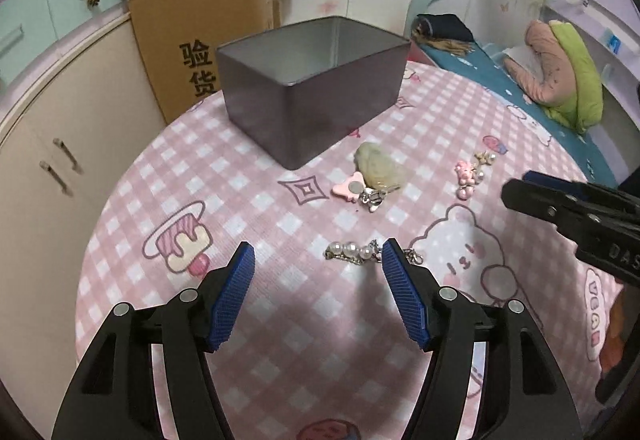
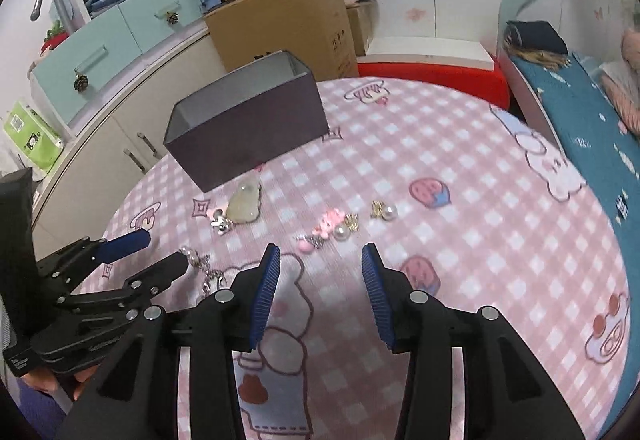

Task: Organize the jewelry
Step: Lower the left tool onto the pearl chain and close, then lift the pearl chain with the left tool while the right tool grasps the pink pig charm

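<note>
A dark grey open box (image 1: 316, 88) stands at the far side of the pink checked tablecloth (image 1: 248, 200); it also shows in the right wrist view (image 2: 248, 124). Jewelry lies loose on the cloth: a pearl chain (image 1: 356, 252) just ahead of my left gripper (image 1: 318, 260), a pale green pendant (image 1: 380, 168) with a pink bow charm (image 1: 350, 189), and pink bear charms with pearls (image 1: 468, 172). My left gripper is open and empty. My right gripper (image 2: 320, 260) is open and empty, just short of the pink charms (image 2: 328, 228) and a pearl earring (image 2: 386, 211).
A cardboard box (image 1: 204, 36) stands behind the table beside white cupboards (image 1: 60, 144). A bed with a teal sheet (image 2: 592, 120) and folded clothes lies to the right. A red stool (image 2: 432, 74) is beyond the table's far edge.
</note>
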Available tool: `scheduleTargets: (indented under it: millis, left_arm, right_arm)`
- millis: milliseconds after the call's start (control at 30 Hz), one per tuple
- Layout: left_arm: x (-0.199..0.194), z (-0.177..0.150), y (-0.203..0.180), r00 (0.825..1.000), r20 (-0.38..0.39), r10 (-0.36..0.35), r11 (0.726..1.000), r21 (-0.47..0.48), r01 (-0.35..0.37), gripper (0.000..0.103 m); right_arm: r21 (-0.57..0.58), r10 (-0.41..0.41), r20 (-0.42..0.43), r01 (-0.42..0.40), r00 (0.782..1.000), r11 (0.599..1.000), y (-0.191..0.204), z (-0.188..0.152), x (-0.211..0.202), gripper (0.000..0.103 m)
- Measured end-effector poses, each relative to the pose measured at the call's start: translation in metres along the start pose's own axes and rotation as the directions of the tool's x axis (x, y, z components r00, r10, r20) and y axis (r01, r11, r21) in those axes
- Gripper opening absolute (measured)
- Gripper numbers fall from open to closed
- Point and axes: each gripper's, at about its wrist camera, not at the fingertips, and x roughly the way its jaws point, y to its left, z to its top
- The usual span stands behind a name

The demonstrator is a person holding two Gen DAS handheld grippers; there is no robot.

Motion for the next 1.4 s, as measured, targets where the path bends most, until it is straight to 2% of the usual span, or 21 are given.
scheduleTargets:
  millis: [200,267,467,600,833,1200,1400]
  left_arm:
    - [0.012,0.002,-0.003,1.0,-0.021,0.024,1.0,0.015,-0.023,0.063]
    - [0.011,0.001,-0.007,1.0,-0.016,0.026,0.999,0.04,-0.025,0.059]
    - [0.009,0.0,-0.019,1.0,-0.013,-0.016,0.994,0.112,0.017,0.029]
    - [0.009,0.001,-0.024,1.0,-0.005,-0.012,0.991,0.134,0.013,0.028]
    - [0.007,0.003,-0.003,0.995,-0.015,-0.104,0.994,0.045,0.104,0.027]
    - [-0.02,0.006,0.026,0.993,0.055,-0.106,0.994,-0.023,0.107,0.027]
    - [-0.031,0.009,0.03,0.992,0.072,-0.1,0.995,-0.019,0.101,0.027]
  right_arm:
    - [0.003,0.006,-0.003,-0.006,1.0,1.0,-0.001,-0.007,-0.001,0.043]
    - [0.003,0.003,0.0,-0.003,1.0,1.0,-0.002,-0.007,-0.001,0.044]
    - [-0.001,-0.017,-0.007,0.017,1.0,1.0,-0.003,-0.008,0.003,0.044]
    - [0.004,-0.025,-0.013,0.025,1.0,1.0,-0.005,-0.01,0.006,0.044]
    - [0.004,-0.04,-0.027,0.041,0.999,0.999,-0.006,-0.012,0.011,0.044]
    - [0.0,-0.038,-0.033,0.038,0.999,0.999,0.0,-0.007,0.021,0.044]
    - [0.002,-0.048,-0.025,0.048,0.999,0.999,0.004,0.001,0.03,0.044]
